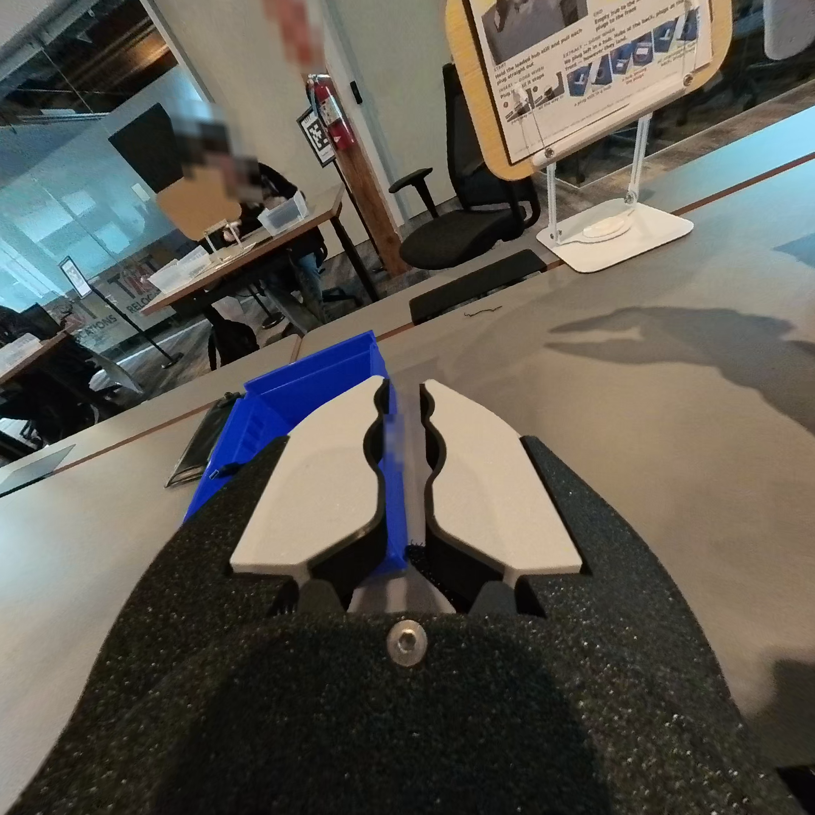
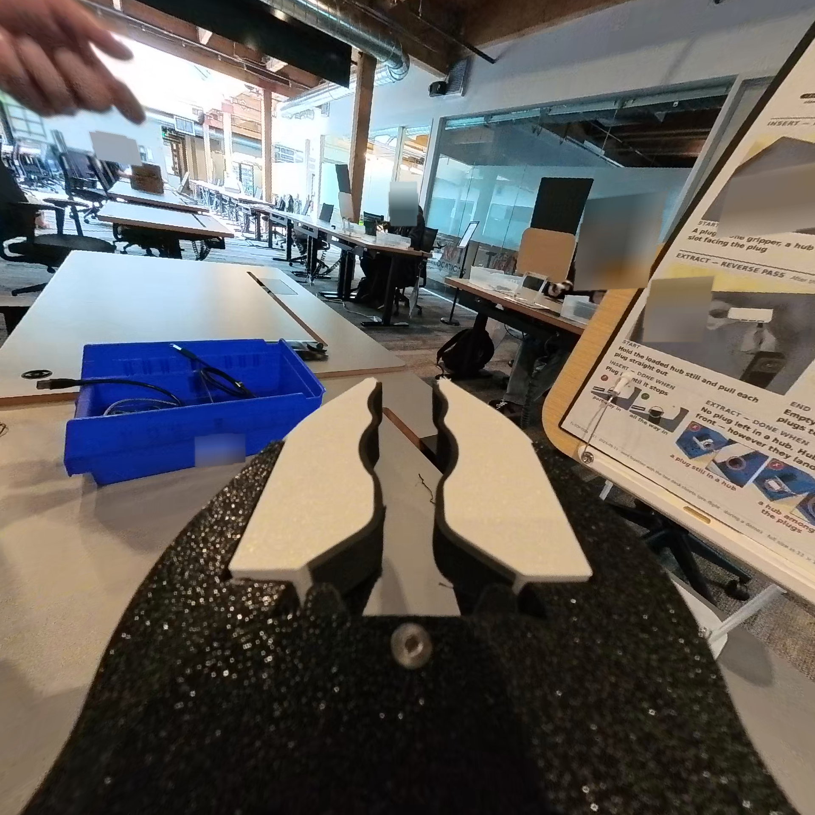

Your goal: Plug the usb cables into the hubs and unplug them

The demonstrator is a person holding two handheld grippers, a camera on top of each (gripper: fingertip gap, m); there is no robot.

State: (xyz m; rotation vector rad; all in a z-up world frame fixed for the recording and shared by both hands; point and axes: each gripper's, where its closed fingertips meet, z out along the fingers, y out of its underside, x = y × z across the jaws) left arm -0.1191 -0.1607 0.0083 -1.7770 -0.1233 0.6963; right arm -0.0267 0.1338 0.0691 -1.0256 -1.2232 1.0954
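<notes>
**Hovering grippers, both empty, near a blue bin of cables**

Spanning the lower half of both views, a grey table (image 1: 617,419) is seen. An instruction board (image 1: 586,75) on a white stand occupies the upper right of the left wrist view, well apart from the fingers; in the right wrist view it fills the right edge, much nearer the camera. A blue bin (image 2: 132,441) is shown whole only in the right wrist view, at centre left. In the left wrist view it sits at centre frame, partly hidden behind the left gripper (image 1: 403,388), and its contents cannot be made out.

Black usb cables (image 2: 211,375) are seen lying in the bin in the right wrist view alone, one plug end draped over the left rim. No hub can be told apart in either view.

The left gripper is seen with a narrow gap between its fingers and nothing held. The right gripper (image 2: 408,388) is parted slightly wider, likewise empty. A blurred bare hand (image 2: 57,57) appears in the upper left of the right wrist view only.
</notes>
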